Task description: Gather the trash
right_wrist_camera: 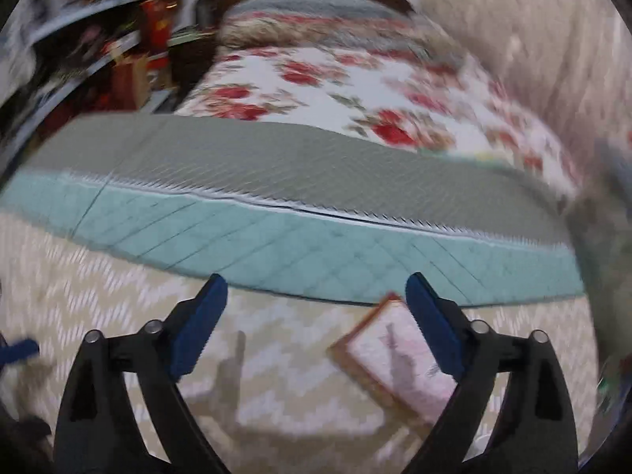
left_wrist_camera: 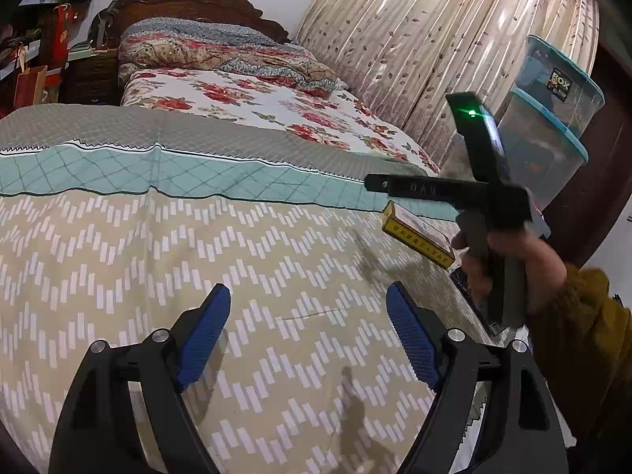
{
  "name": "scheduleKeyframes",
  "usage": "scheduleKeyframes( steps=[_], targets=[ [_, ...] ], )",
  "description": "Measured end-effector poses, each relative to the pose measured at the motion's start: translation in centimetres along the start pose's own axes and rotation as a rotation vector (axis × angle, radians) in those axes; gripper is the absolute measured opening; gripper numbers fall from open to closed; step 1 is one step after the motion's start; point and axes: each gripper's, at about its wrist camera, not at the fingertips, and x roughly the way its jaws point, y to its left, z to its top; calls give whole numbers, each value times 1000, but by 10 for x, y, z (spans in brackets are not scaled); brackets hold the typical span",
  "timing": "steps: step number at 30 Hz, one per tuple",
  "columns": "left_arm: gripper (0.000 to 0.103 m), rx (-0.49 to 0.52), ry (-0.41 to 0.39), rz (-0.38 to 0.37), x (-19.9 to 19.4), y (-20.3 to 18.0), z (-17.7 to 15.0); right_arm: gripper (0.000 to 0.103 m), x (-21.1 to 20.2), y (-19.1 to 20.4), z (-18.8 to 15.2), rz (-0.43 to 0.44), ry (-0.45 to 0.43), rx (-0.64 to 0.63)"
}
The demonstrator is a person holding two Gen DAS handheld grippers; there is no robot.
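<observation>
The yellow box (left_wrist_camera: 418,237) is seen above the bed (left_wrist_camera: 237,256), beside the right gripper (right_wrist_camera: 316,324), which is released; the left gripper (left_wrist_camera: 308,328) is released too, nothing grasped.

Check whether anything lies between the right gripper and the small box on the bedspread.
Nothing visible does. The right gripper stands open over the bedspread, and the small box lies flat beside its right finger, uncovered. Only finger shadows fall across it. The picture is blurred.

right gripper (right_wrist_camera: 316,328) hanging over bed (right_wrist_camera: 276,245), jaws standing wide, nothing between pads | small box (right_wrist_camera: 391,359) lying on zigzag cover just beside the right-hand pad | picture blurring
</observation>
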Motion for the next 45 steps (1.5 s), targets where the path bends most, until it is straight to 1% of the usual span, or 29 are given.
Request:
scheduleKeyframes(
  steps=[2, 3, 4, 5, 7, 9, 10, 11, 12, 14, 15, 17, 18, 19, 20, 21, 22, 23, 25, 28, 29, 31, 32, 33, 36, 37, 40, 42, 45],
  targets=[
    [78, -1, 1, -2, 0, 0, 0, 96, 27, -15, 5, 15, 146, 47],
    [78, -1, 1, -3, 0, 0, 0, 97, 34, -18, 0, -17, 154, 34],
    [78, 0, -1, -2, 0, 0, 0, 97, 35, -16, -1, -27, 153, 12],
    [78, -1, 0, -2, -1, 0, -1, 96, 35, -9, -4, -46, 157, -33],
    [79, -7, 0, -4, -1, 1, -1, 90, 30, 8, -11, -51, 148, -109],
    [79, -11, 2, -6, 0, 2, 0, 66, 21, 25, -16, -62, 116, -201],
    [79, -12, 3, -8, 0, 2, 0, 60, 16, 36, -20, -71, 102, -252],
    [79, -12, 4, -8, 0, 2, 0, 27, 14, 44, -26, -9, 124, -276],
    [79, -13, 4, -9, 0, 3, 0, 17, 12, 50, -30, 19, 128, -276],
    [79, -13, 4, -9, -1, 3, 0, 17, 8, 54, -32, -11, 111, -312],
    [79, -13, 3, -10, -1, 3, 0, 19, 3, 54, -32, -3, 91, -312],
    [79, -15, 4, -10, 0, 3, 0, 20, -6, 49, -28, -16, 45, -284],
    [79, -16, 4, -11, 0, 2, 0, 24, -12, 40, -24, -19, 27, -252],
    [79, -16, 4, -12, 0, 2, 0, 32, -10, 36, -17, -18, 18, -226],
    [79, -16, 4, -12, -1, 2, 0, 71, -11, 24, -9, -19, 8, -185],
    [79, -15, 5, -13, 0, 2, 0, 100, -11, 14, -2, -16, -8, -152],
    [79, -15, 4, -13, -1, 2, 0, 99, -12, 8, 1, -14, -19, -137],
    [79, -15, 5, -14, -1, 2, 0, 99, -7, -1, 4, -26, 5, -116],
    [79, -17, 5, -15, -1, 3, 0, 99, 17, -14, 18, -28, 96, -75],
    [79, -22, 9, -19, 1, 3, 0, 99, 47, -30, 19, -19, 227, -48],
    [79, -23, 10, -20, 1, 2, 0, 99, 57, -32, 14, 0, 279, -45],
    [79, -24, 11, -21, 1, 3, 0, 99, 56, -42, 9, 54, 284, 14],
    [79, -26, 12, -22, 1, 3, 0, 97, 55, -43, 9, 68, 287, 24],
    [79, -29, 13, -21, 1, 3, 1, 86, 51, -40, 9, 89, 271, 5],
    [79, -33, 15, -22, 1, 4, 2, 76, 40, -25, 5, 115, 256, -63],
    [79, -35, 14, -21, 1, 4, 2, 75, 38, -19, 2, 126, 253, -83],
    [79, -40, 4, -18, 0, 6, 3, 71, 26, 15, -9, 180, 230, -182],
    [79, -54, -14, -18, -4, 10, 3, 71, 10, 50, -25, 244, 181, -347],
    [79, -74, -52, -17, -12, 15, 2, 72, -8, 87, -50, 349, 161, -496]
  ],
)
